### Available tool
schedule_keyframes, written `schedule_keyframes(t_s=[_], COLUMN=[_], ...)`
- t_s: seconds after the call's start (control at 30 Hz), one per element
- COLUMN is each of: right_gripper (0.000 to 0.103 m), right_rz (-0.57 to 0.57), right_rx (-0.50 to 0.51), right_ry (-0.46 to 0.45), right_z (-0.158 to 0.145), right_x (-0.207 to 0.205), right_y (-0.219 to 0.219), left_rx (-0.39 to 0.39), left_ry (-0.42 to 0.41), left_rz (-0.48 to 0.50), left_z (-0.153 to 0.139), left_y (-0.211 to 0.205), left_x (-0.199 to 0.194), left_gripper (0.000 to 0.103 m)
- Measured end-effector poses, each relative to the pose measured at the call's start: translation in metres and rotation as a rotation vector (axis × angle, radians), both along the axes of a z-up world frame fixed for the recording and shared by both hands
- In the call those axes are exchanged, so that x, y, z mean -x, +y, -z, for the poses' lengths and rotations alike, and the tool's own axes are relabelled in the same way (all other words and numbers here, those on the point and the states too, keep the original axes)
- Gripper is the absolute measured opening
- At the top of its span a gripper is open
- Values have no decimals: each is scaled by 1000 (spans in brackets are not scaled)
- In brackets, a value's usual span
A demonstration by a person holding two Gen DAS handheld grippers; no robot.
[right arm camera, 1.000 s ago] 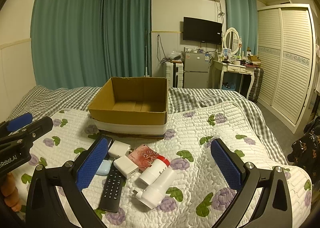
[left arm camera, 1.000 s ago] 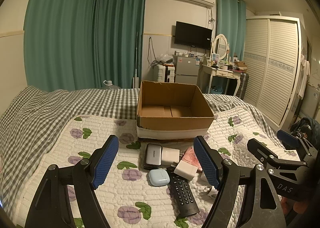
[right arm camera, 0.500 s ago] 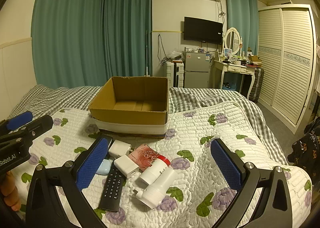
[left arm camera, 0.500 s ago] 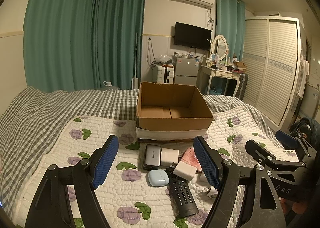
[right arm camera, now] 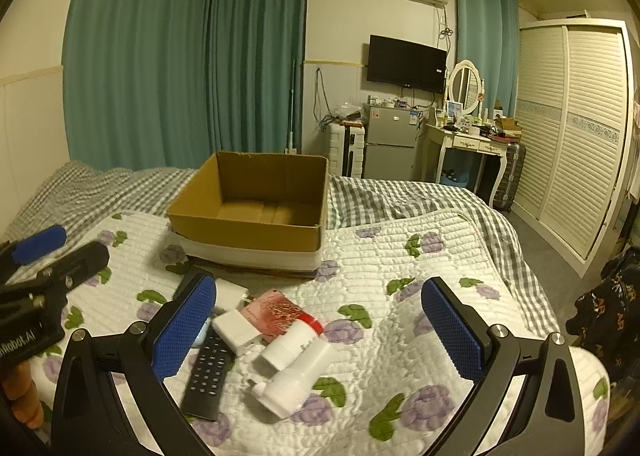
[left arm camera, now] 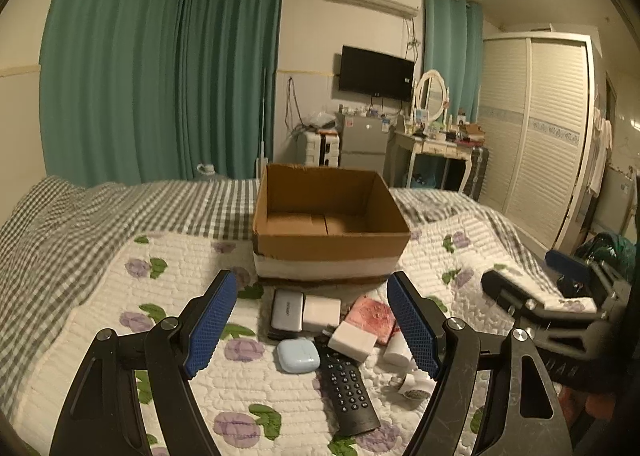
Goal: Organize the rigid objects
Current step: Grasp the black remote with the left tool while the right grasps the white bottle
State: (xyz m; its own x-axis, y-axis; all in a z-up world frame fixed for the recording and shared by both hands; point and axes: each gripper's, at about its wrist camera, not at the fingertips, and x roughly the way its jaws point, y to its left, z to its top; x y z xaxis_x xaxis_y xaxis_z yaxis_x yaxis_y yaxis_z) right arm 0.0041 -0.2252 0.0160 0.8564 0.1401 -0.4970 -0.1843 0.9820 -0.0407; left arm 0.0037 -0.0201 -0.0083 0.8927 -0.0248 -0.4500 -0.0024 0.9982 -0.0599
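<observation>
Both tongs are wide open and hold nothing. The left tongs (left arm camera: 308, 326) hang over the pile of small things on the bed (left arm camera: 80, 296). The right tongs (right arm camera: 320, 330) hang over the same pile from the other side.

Closest is the black remote (left arm camera: 346, 388). It lies flat on the soft quilt, so the tongs could press it down or push it away instead of picking it up. Beside it sits the blue earbud case (left arm camera: 298, 354). It is round and smooth, so it might slip out of a grip. The white bottles (right arm camera: 294, 366) lie on their sides and could roll if bumped. The white charger (left arm camera: 353, 342), the pink pouch (left arm camera: 370, 318) and the grey power bank (left arm camera: 287, 310) all touch or overlap, so grabbing one may drag another.

Farther back is the cardboard box (left arm camera: 328, 222). It looks empty, so nothing is put away yet.

The left tongs' finger hides part of the bottles. Something dark lies under the power bank, and I cannot tell what it is.
</observation>
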Motion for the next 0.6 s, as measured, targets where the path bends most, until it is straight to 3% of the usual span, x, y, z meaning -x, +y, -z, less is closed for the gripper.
schedule_keyframes(t_s=[0.13, 0.23, 0.47, 0.6], right_gripper=[103, 103, 103, 103], right_rz=[-9, -3, -6, -15], right_rx=[74, 50, 23, 14], right_ry=[55, 138, 281, 314], right_z=[16, 39, 76, 82], right_x=[-25, -39, -56, -60], right_y=[-5, -17, -28, -27], left_rx=[20, 40, -30, -43], left_ry=[86, 184, 426, 503], left_rz=[-12, -14, -9, -4], left_z=[24, 54, 130, 149], left_y=[-5, -14, -37, -42], left_x=[-17, -34, -67, -74], left_gripper=[80, 80, 77, 76])
